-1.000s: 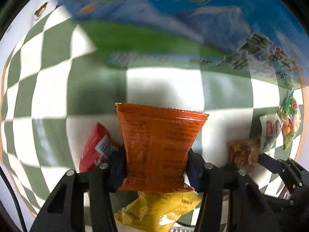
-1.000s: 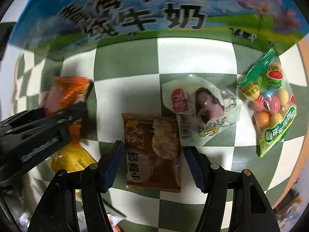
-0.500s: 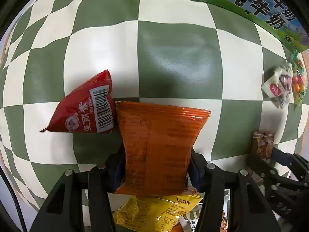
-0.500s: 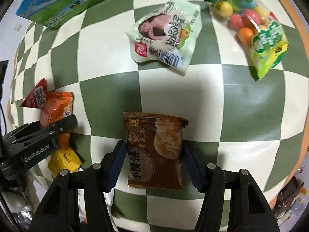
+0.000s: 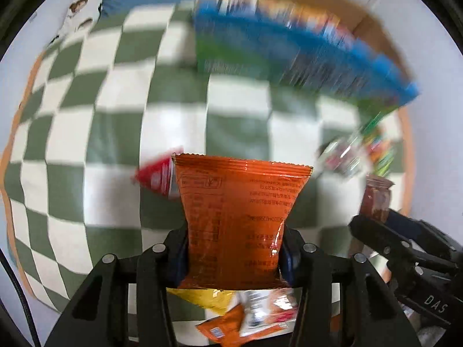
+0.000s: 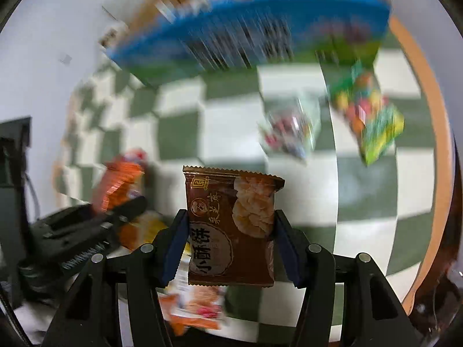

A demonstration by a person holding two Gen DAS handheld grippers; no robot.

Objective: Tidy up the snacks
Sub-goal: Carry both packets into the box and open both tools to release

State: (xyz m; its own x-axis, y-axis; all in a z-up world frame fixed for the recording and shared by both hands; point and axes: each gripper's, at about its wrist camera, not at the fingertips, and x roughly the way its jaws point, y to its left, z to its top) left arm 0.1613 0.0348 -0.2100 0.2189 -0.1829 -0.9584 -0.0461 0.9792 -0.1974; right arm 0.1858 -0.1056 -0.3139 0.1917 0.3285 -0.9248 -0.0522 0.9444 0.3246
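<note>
My left gripper (image 5: pixel 234 238) holds an orange snack packet (image 5: pixel 240 202) upright above the green-and-white checked cloth (image 5: pixel 115 110); its jaws are closing, and the pads press both sides of the packet. In the right wrist view my right gripper (image 6: pixel 231 231) grips a brown biscuit packet (image 6: pixel 228 199) the same way, jaws closing on it. Both packets hang clear of the cloth. The right gripper's black fingers (image 5: pixel 399 243) show at the right of the left view with the brown packet (image 5: pixel 376 199).
A blue and green milk carton box (image 6: pixel 246 37) stands at the back of the cloth. A red packet (image 5: pixel 157 175), a white packet (image 6: pixel 289 127) and a bag of coloured candies (image 6: pixel 373 115) lie on it. Yellow and orange packets (image 5: pixel 208 297) lie below the grippers.
Both grippers have risen from the cloth with their packets and tilted up, so the milk box and table edges have come into view. The background is now blurred.
</note>
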